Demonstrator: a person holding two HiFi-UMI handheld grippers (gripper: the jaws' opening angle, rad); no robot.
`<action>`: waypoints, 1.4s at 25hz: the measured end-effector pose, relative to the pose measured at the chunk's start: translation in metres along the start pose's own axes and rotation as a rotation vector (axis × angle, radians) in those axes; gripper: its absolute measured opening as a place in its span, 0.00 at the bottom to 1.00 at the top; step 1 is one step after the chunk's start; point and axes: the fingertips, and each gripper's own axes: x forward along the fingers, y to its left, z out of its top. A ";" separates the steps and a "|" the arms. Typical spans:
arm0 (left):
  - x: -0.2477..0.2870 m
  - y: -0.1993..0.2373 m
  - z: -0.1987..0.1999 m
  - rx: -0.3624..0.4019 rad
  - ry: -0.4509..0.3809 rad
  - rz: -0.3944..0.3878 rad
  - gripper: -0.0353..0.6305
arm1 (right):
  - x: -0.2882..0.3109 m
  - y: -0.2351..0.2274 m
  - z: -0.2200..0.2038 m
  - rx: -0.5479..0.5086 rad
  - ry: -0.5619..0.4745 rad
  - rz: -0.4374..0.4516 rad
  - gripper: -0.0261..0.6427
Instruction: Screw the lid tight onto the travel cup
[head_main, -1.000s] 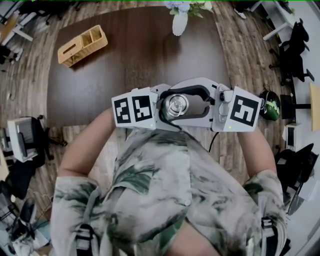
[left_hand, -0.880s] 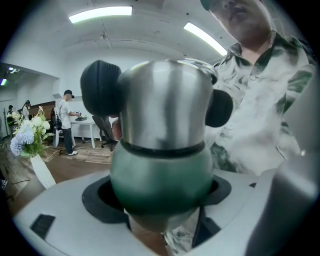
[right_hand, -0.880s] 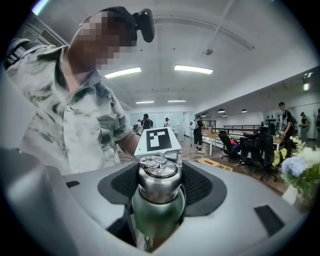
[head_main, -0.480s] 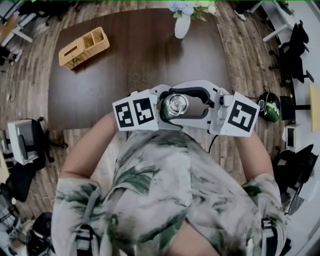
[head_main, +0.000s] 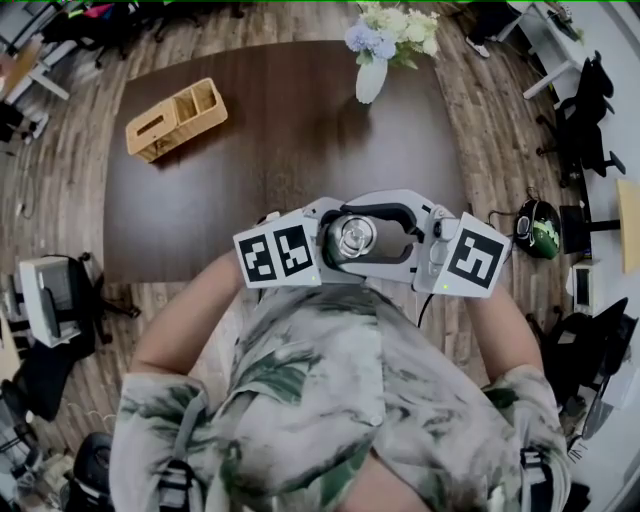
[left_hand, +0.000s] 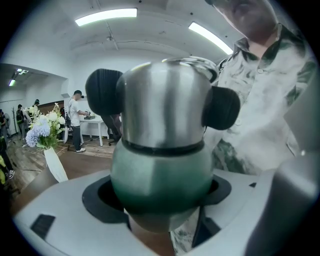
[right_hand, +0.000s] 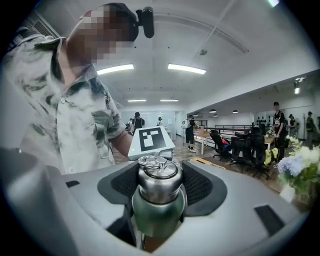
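The travel cup is held up in front of my chest, over the table's near edge. From above I see its steel lid (head_main: 355, 237) with a ring handle, between the two marker cubes. My left gripper (left_hand: 160, 197) is shut on the cup's green body (left_hand: 160, 172), its white jaws wrapped round it. My right gripper (right_hand: 159, 187) is shut on the steel lid (right_hand: 158, 176), with a black pad pressed against each side. Those same pads (left_hand: 102, 92) show against the lid (left_hand: 165, 105) in the left gripper view. The cup's bottom is hidden.
A dark wooden table (head_main: 280, 140) lies ahead, with a light wooden organiser box (head_main: 176, 118) at its far left and a white vase of flowers (head_main: 372, 75) at its far edge. Office chairs and a helmet (head_main: 538, 225) stand to the right. People stand in the background.
Both grippers and the cup have drifted slightly lower and rightward in the head view, and more of the table shows. The right marker cube has turned a little. Both grips are unchanged.
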 end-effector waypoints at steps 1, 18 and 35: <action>-0.002 0.000 0.000 -0.002 -0.002 0.000 0.64 | 0.001 0.000 0.001 0.002 -0.004 -0.001 0.46; -0.065 0.038 -0.024 -0.101 -0.024 0.159 0.64 | -0.017 -0.049 -0.003 0.112 -0.092 -0.267 0.29; -0.077 0.036 -0.040 -0.174 -0.027 0.243 0.64 | -0.013 -0.054 -0.054 0.188 0.009 -0.432 0.07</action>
